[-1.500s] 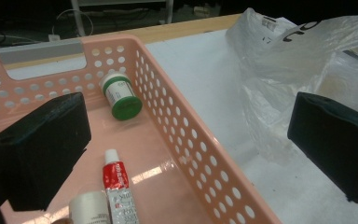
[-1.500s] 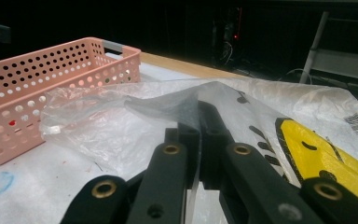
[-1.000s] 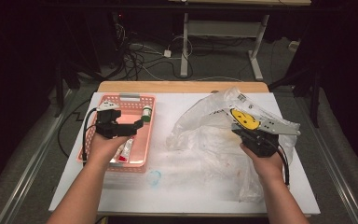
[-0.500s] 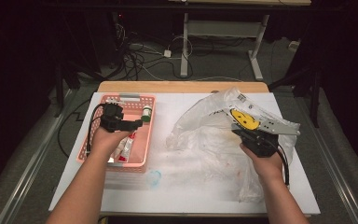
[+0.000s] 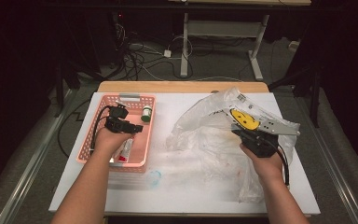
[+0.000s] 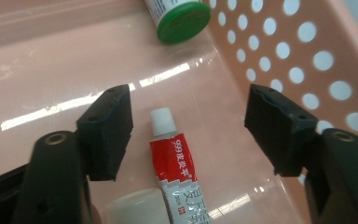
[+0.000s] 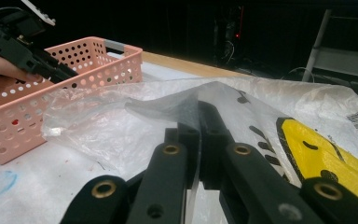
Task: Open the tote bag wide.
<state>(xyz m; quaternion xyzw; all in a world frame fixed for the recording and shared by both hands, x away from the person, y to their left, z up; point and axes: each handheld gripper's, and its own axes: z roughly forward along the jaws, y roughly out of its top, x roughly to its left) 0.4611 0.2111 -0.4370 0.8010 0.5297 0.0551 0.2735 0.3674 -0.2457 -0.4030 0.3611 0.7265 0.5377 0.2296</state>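
Red and white, the small ointment tube (image 6: 177, 175) lies flat on the floor of the pink basket (image 5: 89, 144), its white cap pointing away from the camera in the left gripper view, directly between the spread jaws of the left tongs (image 6: 189, 128). A second ago those tongs hung higher and further toward the basket's middle; now they have dropped in over the tube, wide open and touching nothing. That reads as the reach being done and the closing still to come. A white cap (image 6: 133, 210) sits just beside the tube at the near edge, close enough to be caught by mistake. A green-lidded bottle (image 6: 179, 16) lies further off by the far wall.

Across the white surface (image 5: 182, 191), the right tongs (image 7: 198, 128) have not shifted: they stay clamped on a fold of the clear plastic bag (image 5: 214, 126), holding its mouth up, presumably ready to take the tube.
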